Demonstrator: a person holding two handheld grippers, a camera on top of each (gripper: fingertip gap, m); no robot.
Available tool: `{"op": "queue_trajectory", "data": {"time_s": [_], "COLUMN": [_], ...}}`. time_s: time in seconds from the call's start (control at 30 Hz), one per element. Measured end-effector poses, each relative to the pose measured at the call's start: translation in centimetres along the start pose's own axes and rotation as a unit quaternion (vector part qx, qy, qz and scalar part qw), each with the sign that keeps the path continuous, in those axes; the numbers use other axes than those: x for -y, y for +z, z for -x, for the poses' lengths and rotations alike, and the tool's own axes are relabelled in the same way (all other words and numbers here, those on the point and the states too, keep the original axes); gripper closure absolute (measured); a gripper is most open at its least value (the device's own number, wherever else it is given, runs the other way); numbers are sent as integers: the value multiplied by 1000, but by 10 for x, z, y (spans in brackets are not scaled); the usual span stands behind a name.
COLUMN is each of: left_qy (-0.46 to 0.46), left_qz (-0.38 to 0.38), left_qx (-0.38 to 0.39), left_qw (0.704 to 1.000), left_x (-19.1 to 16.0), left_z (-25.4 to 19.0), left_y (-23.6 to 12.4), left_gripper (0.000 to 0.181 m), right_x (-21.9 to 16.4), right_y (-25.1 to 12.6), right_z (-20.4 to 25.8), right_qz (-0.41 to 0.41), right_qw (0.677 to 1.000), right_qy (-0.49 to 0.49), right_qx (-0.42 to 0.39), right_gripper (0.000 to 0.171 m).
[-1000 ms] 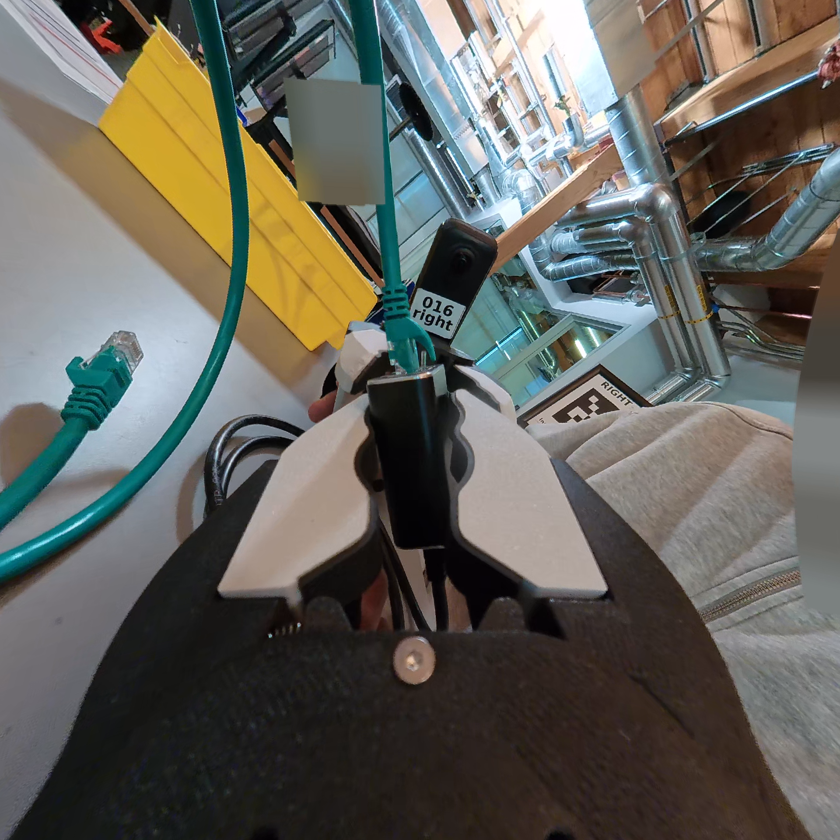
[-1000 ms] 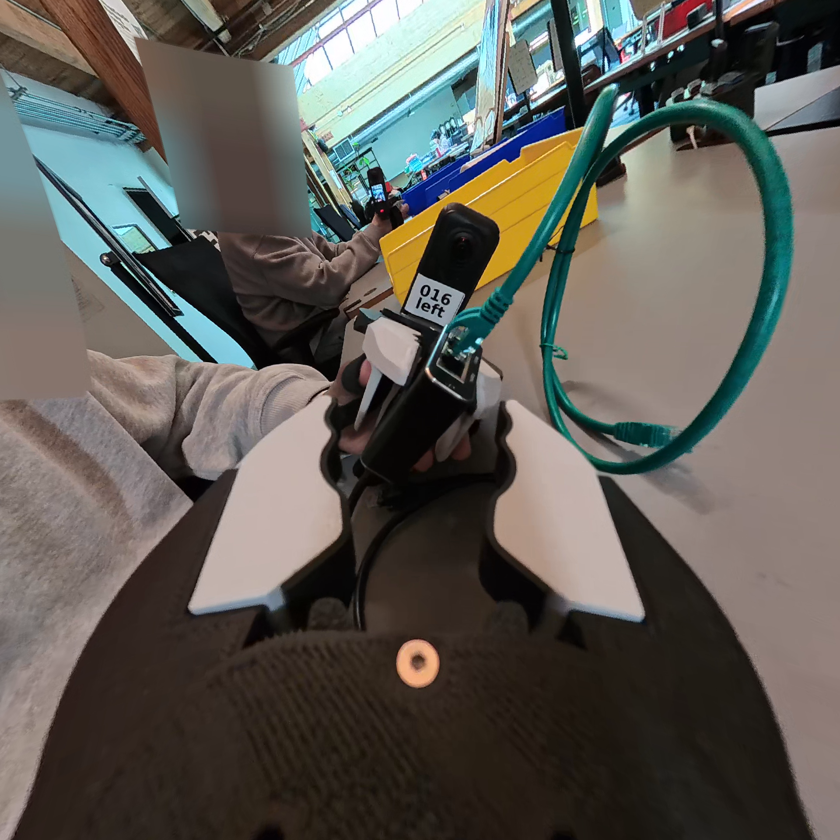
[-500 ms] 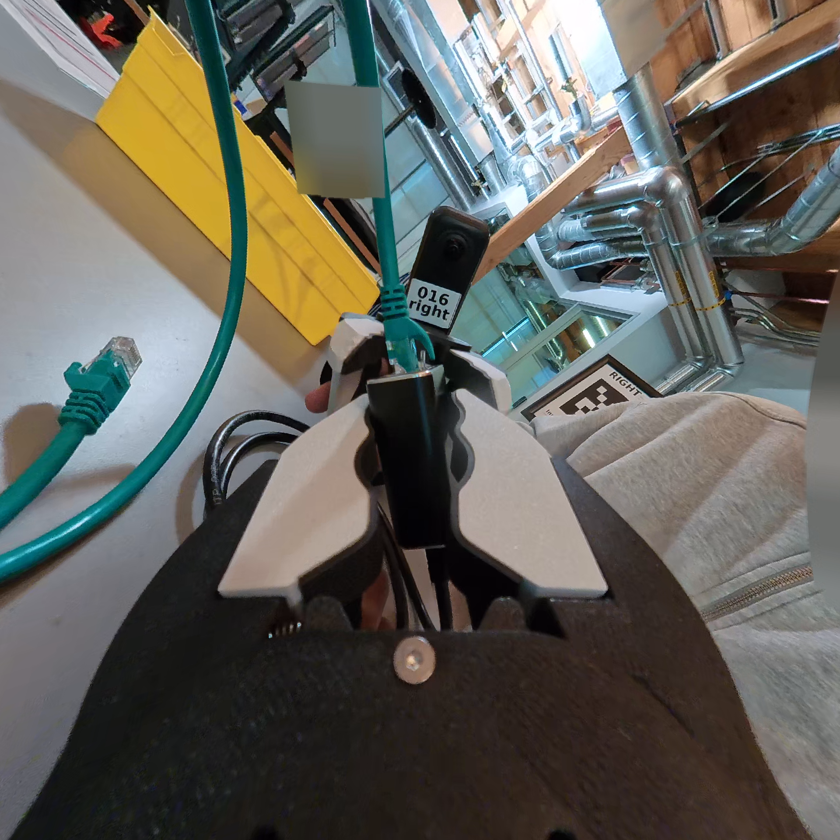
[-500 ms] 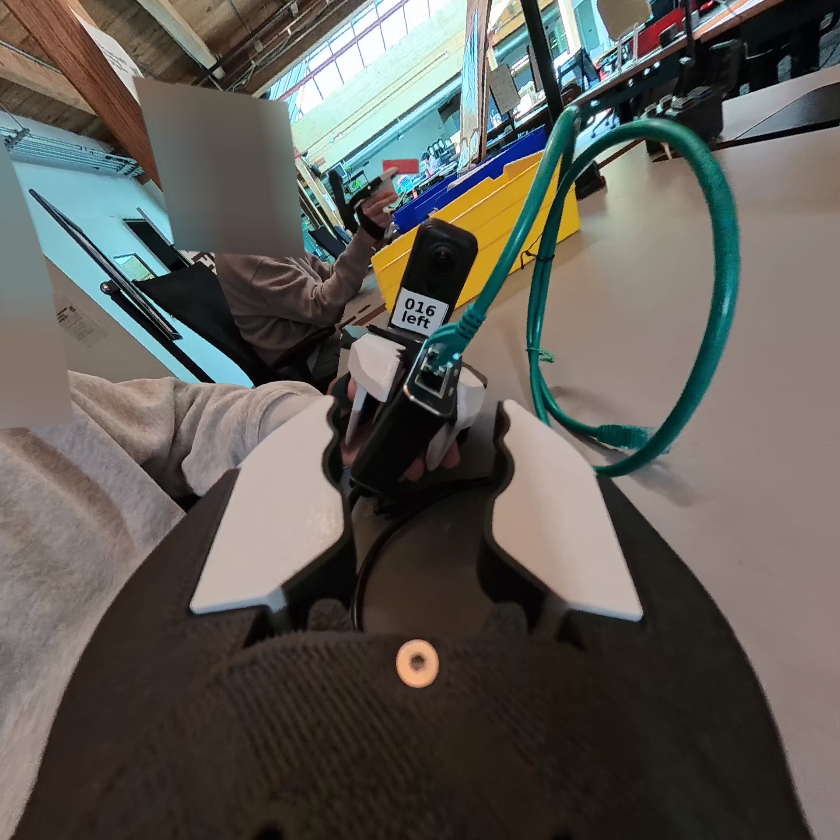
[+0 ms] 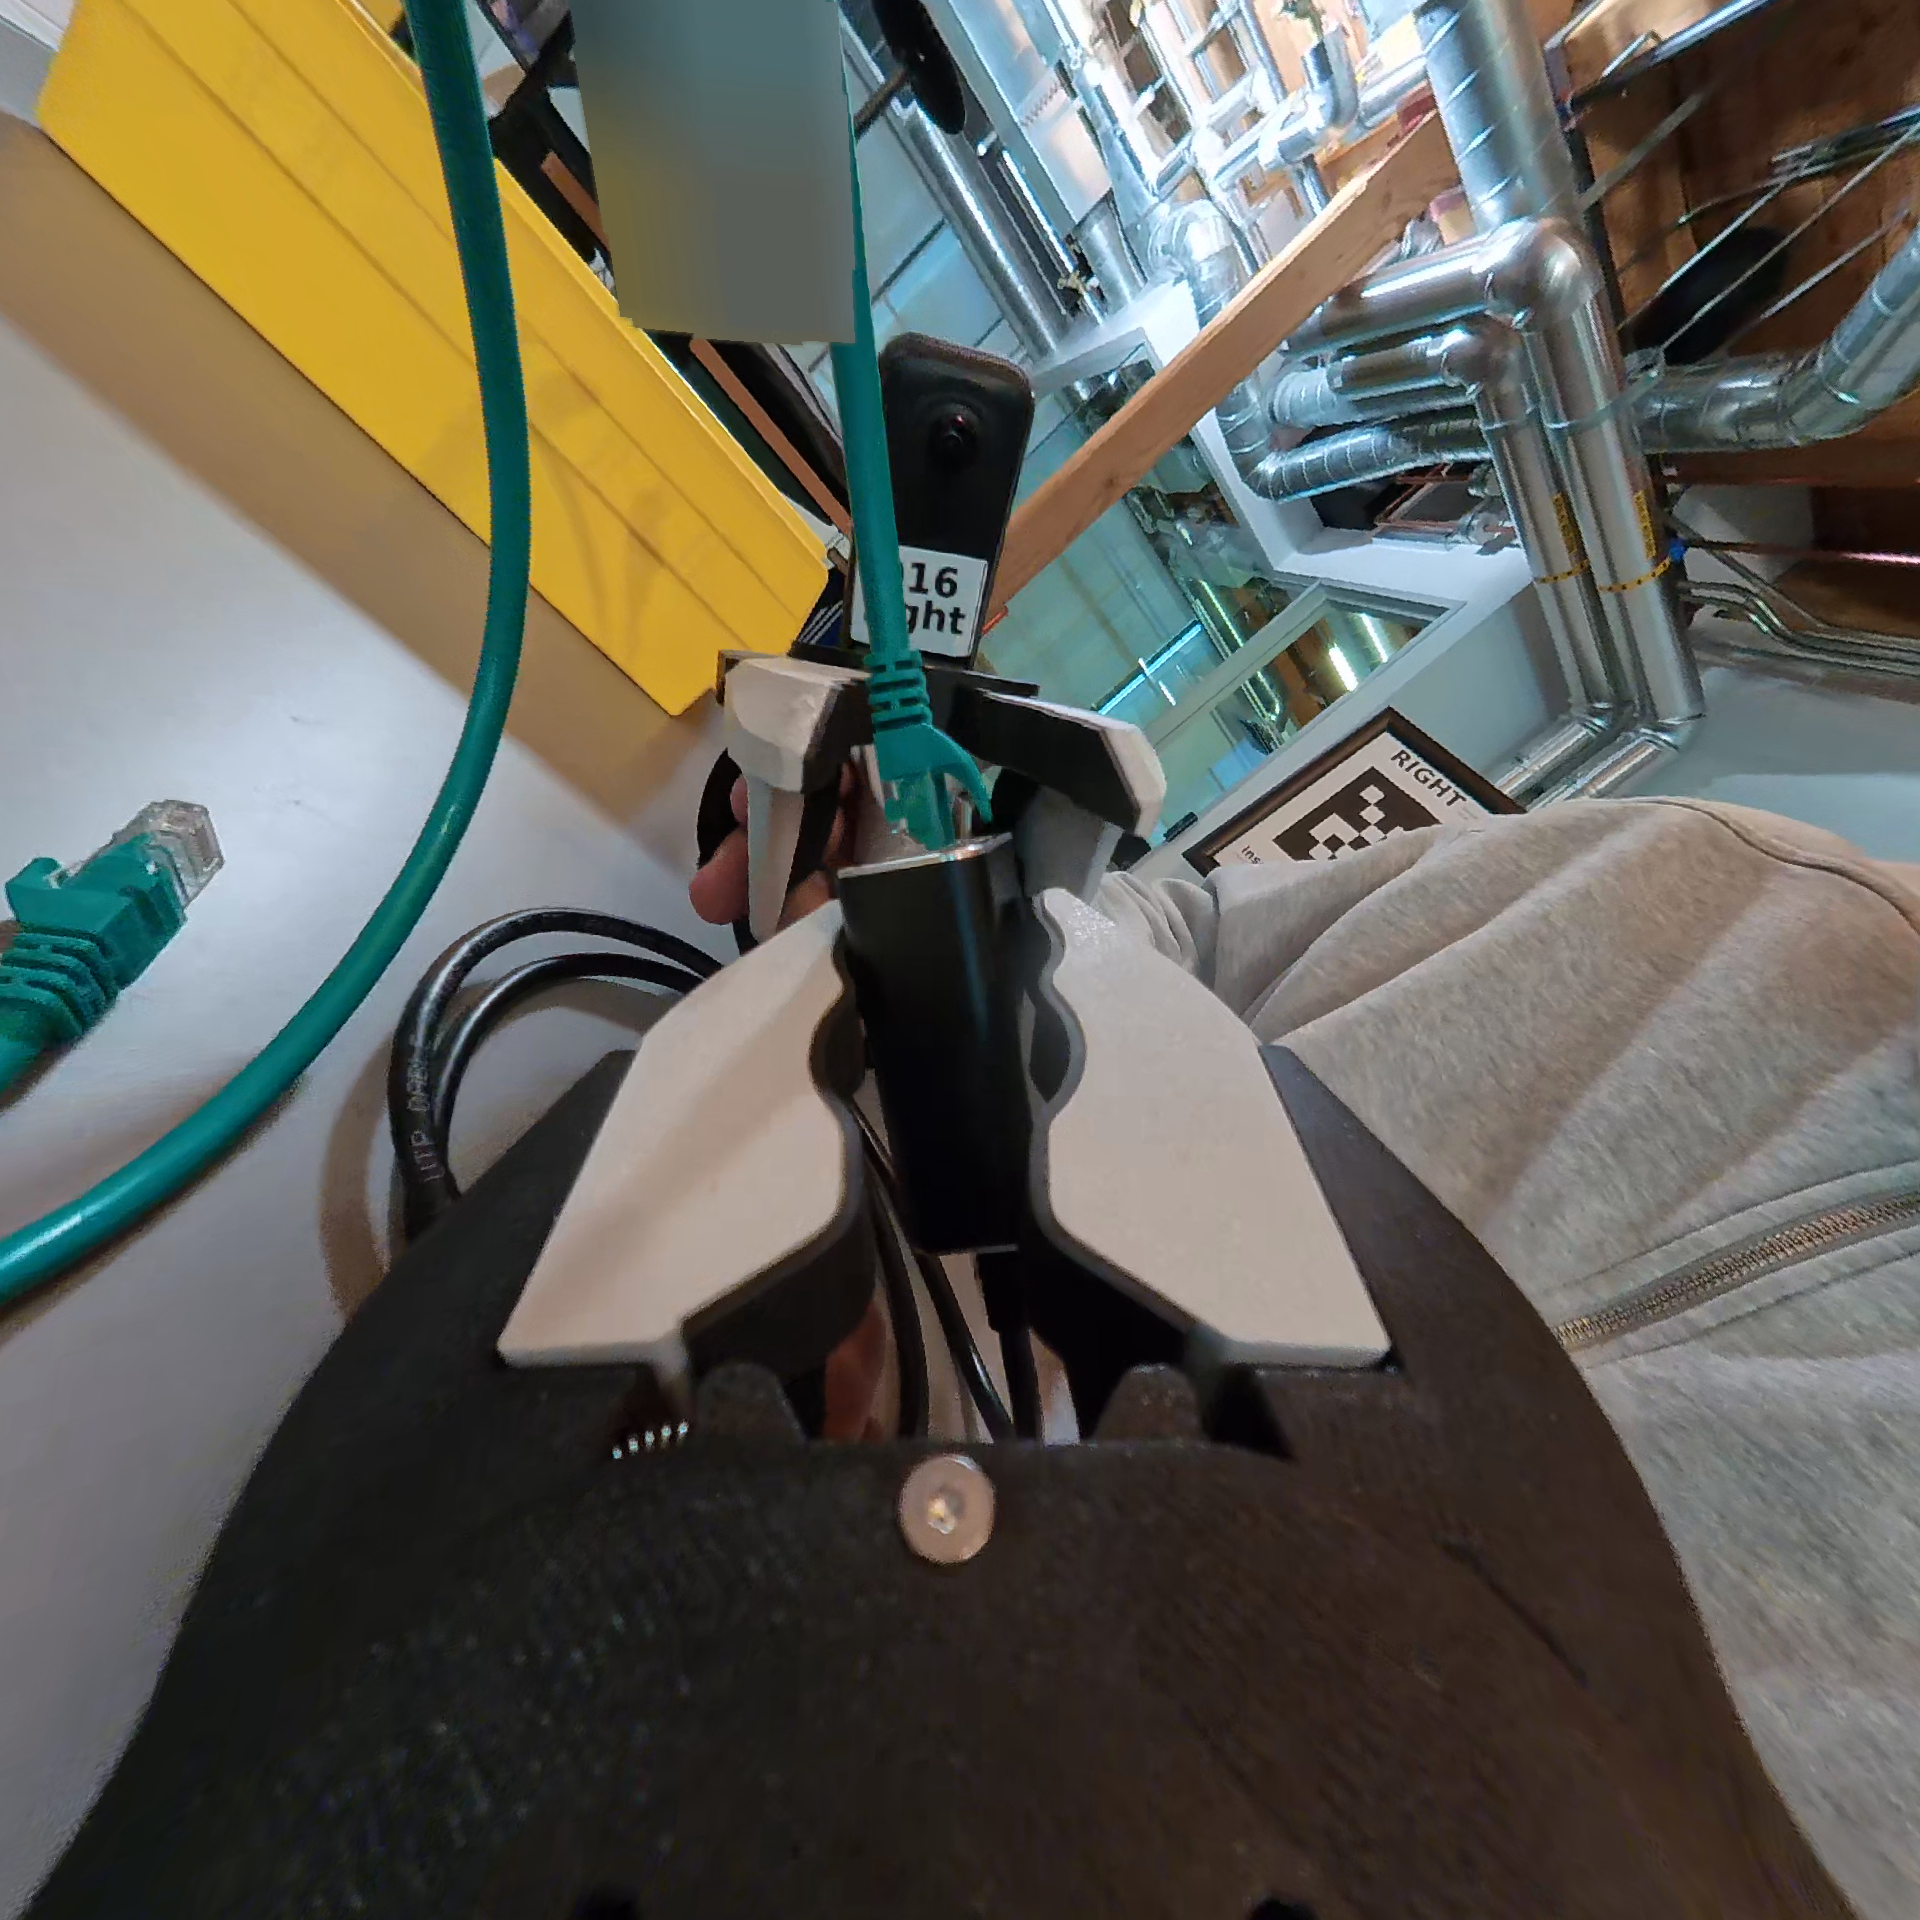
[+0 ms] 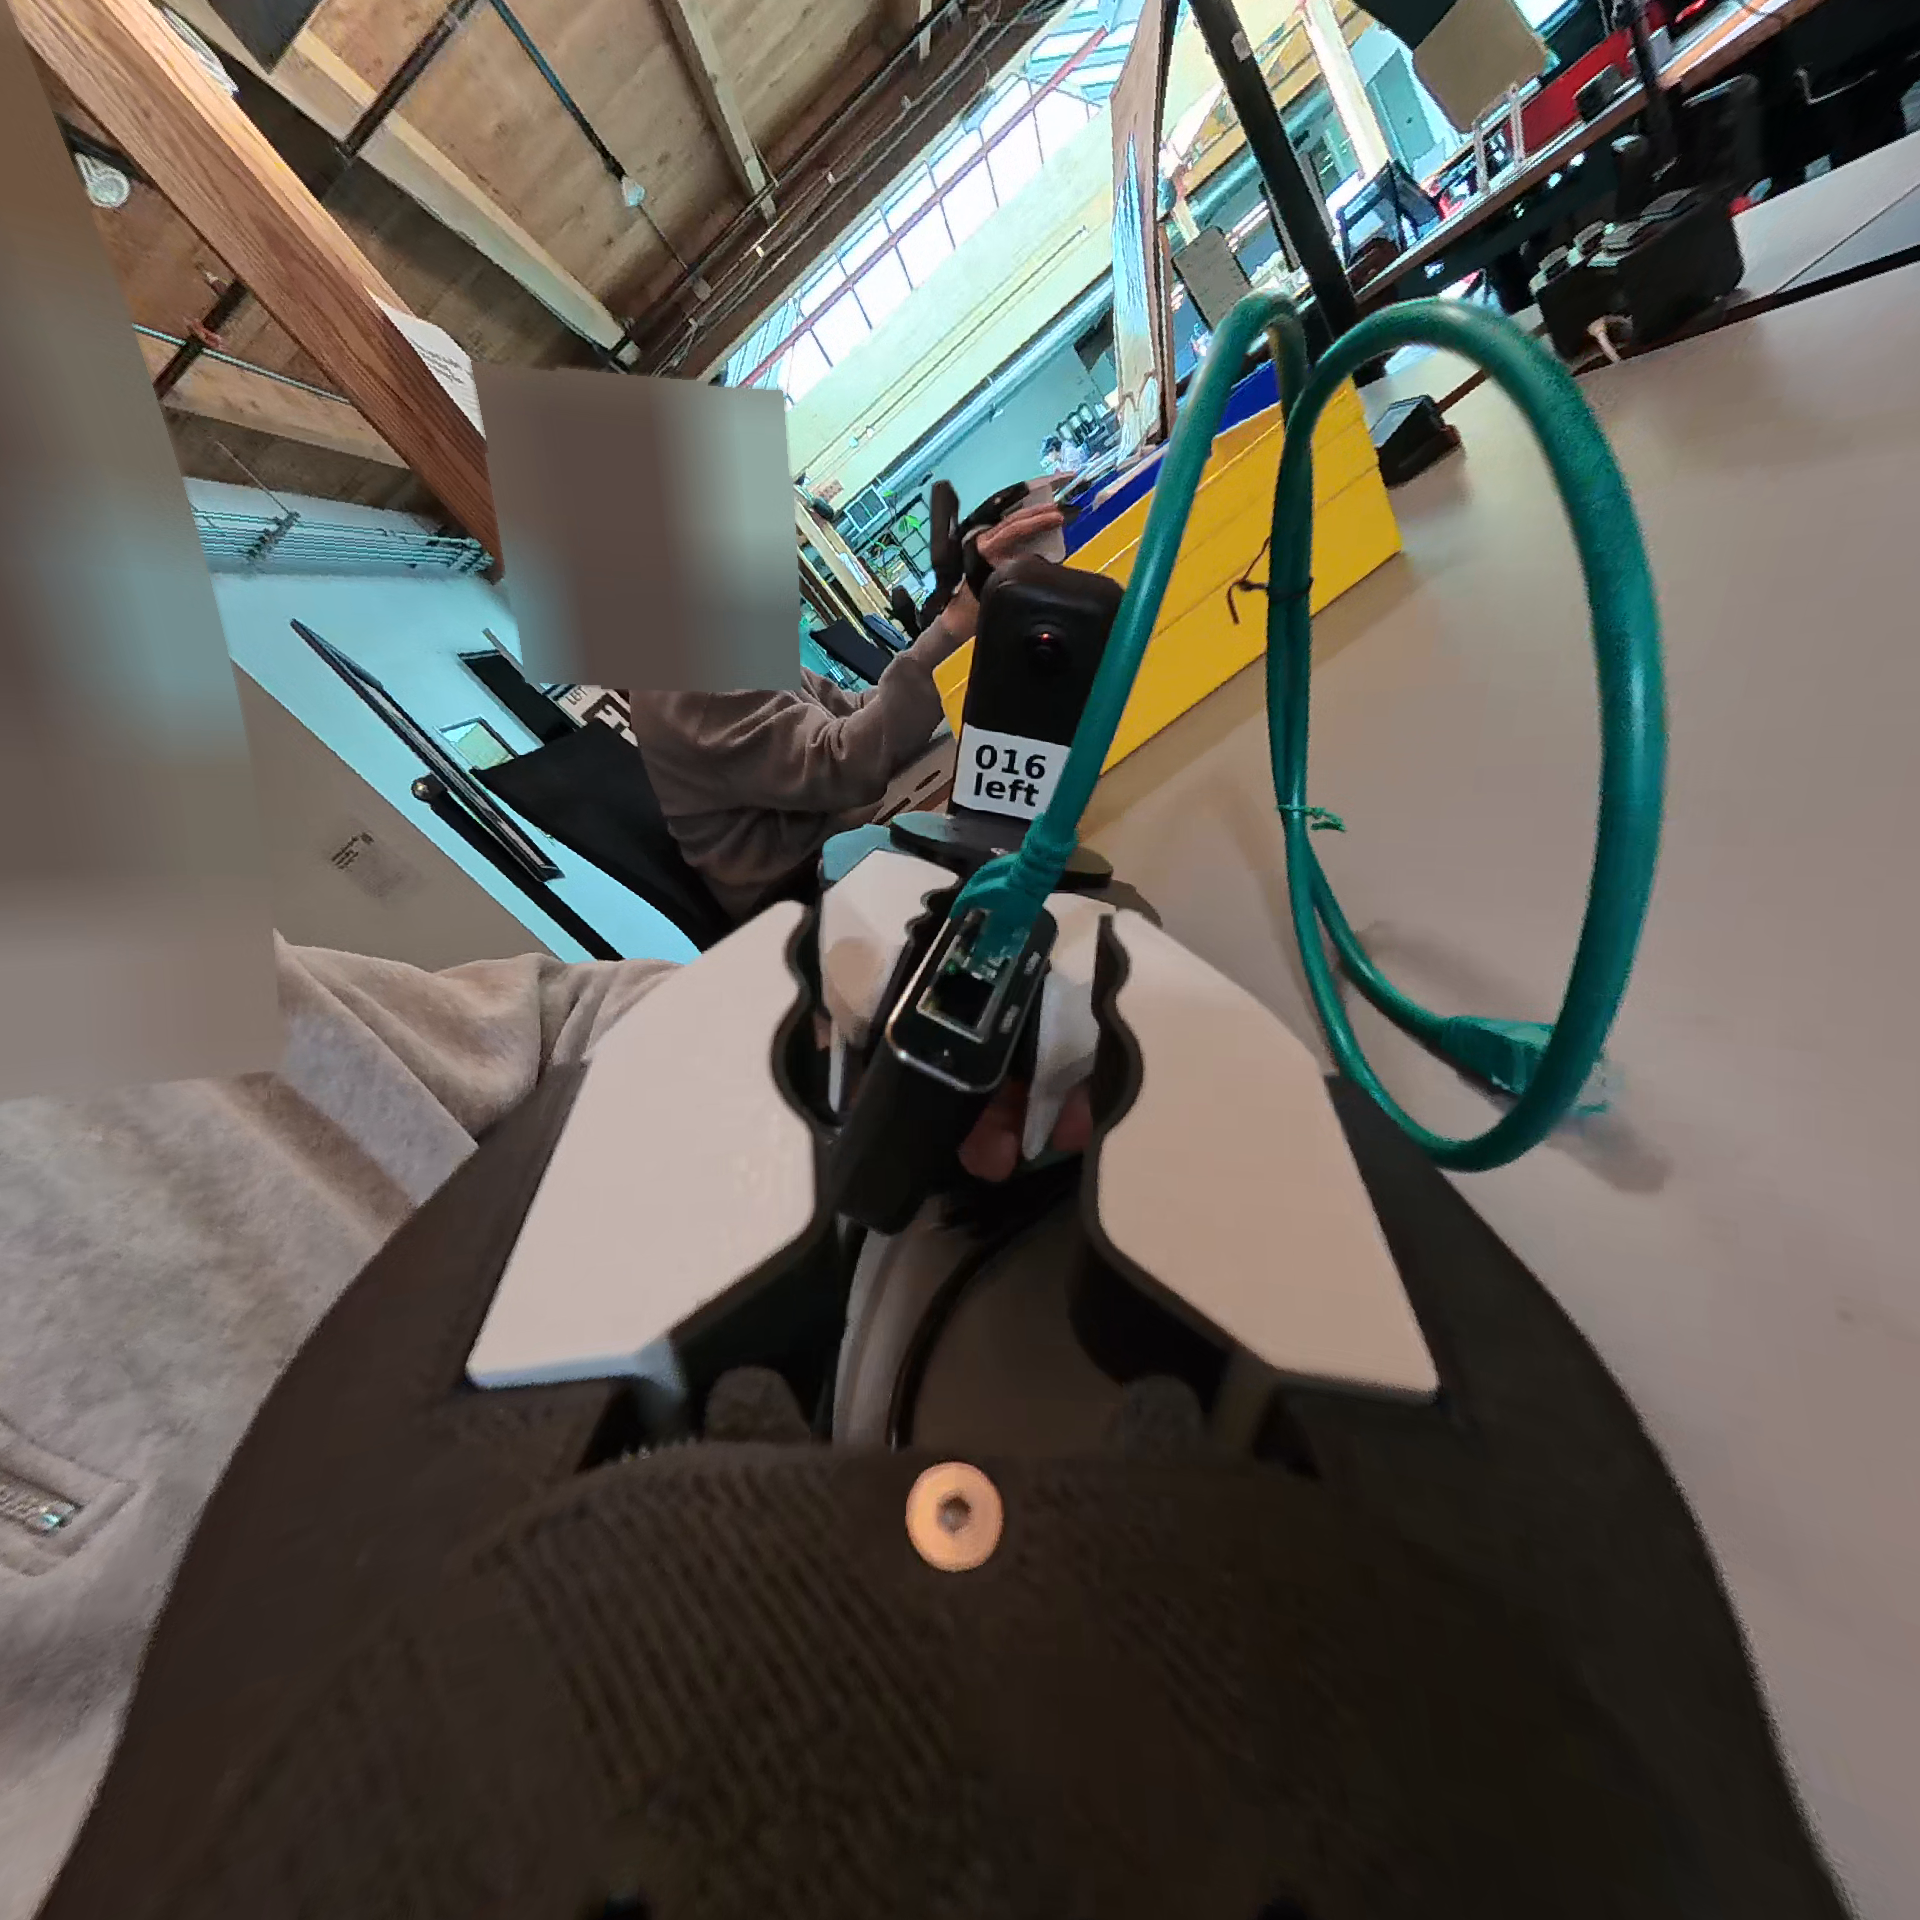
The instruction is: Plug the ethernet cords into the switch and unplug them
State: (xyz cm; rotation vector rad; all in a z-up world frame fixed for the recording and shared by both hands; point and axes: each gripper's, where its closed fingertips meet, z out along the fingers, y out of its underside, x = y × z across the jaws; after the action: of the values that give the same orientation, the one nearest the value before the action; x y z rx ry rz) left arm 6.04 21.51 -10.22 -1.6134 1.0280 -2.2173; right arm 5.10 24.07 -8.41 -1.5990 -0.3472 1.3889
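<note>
Two grippers are seen nose to nose above the tabletop (image 6: 1714, 831). Left gripper (image 5: 951, 997): jaws clamped on the black switch (image 5: 951, 1060). Right gripper (image 6: 956, 997): jaws spread wide, nothing gripped. Green ethernet cord (image 5: 904, 758) is plugged into the switch's end, at 12 o'clock; its free plug (image 5: 114, 883) lies at 9 o'clock.

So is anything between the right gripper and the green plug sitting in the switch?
Nothing visible. The right gripper is open, its fingers on either side of the port end of the switch. The green plug sits in the farther port, its cord leading up and away. The left gripper clamps the switch body.
</note>
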Motion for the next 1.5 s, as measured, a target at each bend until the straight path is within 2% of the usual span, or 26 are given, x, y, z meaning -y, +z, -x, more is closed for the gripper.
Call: {"op": "queue_trajectory", "data": {"time_s": [0.4,0.63,0.83,0.9,0.97,1.03,1.1,1.23,1.33,1.4,1.5], "left_qy": [-1,-2,9,49,128,183,190,93,-33,-122,-150], "left_qz": [17,12,-76,-125,-200,-232,-219,-180,-173,-173,-169], "left_qx": [-5,-6,0,9,41,48,42,-4,-22,-30,-16], "left_qw": [1000,1000,997,991,970,954,956,979,984,977,974], "left_x": [-5,-4,21,35,58,71,69,38,7,-10,-28], "left_z": [-2,-2,1,-5,-17,-39,-54,-63,-49,-37,-29], "left_y": [4,3,-11,-22,-39,-48,-42,-5,26,39,49], "left_gripper": [154,151,136,131,123,127,138,154,147,138,136], "right_x": [-1,4,39,51,60,65,66,69,71,67,57], "right_y": [4,-2,-32,-48,-65,-81,-94,-94,-80,-67,-51], "right_z": [-6,-8,-22,-32,-43,-54,-63,-58,-40,-28,-20], "right_qz": [0,-13,-101,-149,-199,-251,-286,-305,-317,-320,-309], "right_qw": [1000,999,993,985,972,954,938,931,931,933,937], "right_qy": [14,28,12,19,45,82,105,100,93,101,115], "right_qx": [-15,-15,-57,-86,-114,-139,-165,-177,-153,-132,-120], "right_gripper": [151,154,154,155,155,155,155,156,156,155,156]}}
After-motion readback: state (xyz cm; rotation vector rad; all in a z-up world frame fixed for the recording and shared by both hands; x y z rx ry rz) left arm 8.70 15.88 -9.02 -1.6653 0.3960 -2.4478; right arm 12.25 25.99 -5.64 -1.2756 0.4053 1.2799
